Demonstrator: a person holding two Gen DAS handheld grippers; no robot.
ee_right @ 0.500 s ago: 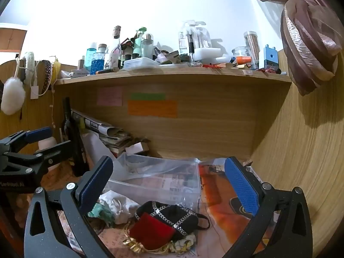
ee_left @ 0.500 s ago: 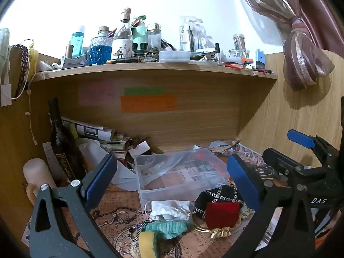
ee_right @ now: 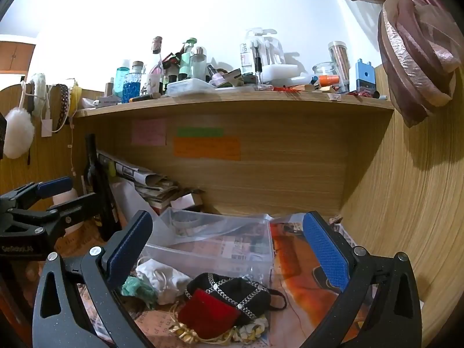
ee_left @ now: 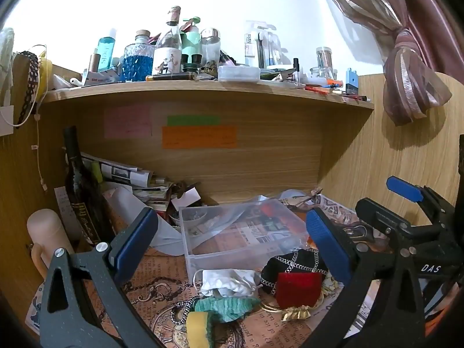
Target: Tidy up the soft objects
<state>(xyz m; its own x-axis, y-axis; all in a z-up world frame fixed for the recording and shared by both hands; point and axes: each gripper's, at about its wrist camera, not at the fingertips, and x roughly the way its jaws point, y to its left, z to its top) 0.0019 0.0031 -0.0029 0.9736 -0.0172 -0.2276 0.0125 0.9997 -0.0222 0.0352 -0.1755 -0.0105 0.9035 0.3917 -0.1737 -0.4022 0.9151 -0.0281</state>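
Note:
A pile of soft things lies on the desk in front of a clear plastic box [ee_left: 232, 232] [ee_right: 214, 249]: a black pouch with chain trim [ee_left: 293, 264] [ee_right: 232, 290], a red velvet pouch [ee_left: 298, 288] [ee_right: 207, 308], a white drawstring bag [ee_left: 229, 282] [ee_right: 162, 281], a teal cloth [ee_left: 226, 306] [ee_right: 139, 288] and a yellow sponge [ee_left: 198, 327]. My left gripper [ee_left: 232, 246] is open and empty above the pile. My right gripper [ee_right: 226, 249] is open and empty above the pouches. The right gripper also shows at the right of the left wrist view [ee_left: 406, 203].
A dark wine bottle [ee_left: 81, 197] [ee_right: 98, 185] and stacked newspapers [ee_left: 124, 174] stand at back left. A beige mug [ee_left: 46, 232] is at far left. The upper shelf [ee_left: 203, 87] is crowded with bottles. Wooden walls close in behind and right.

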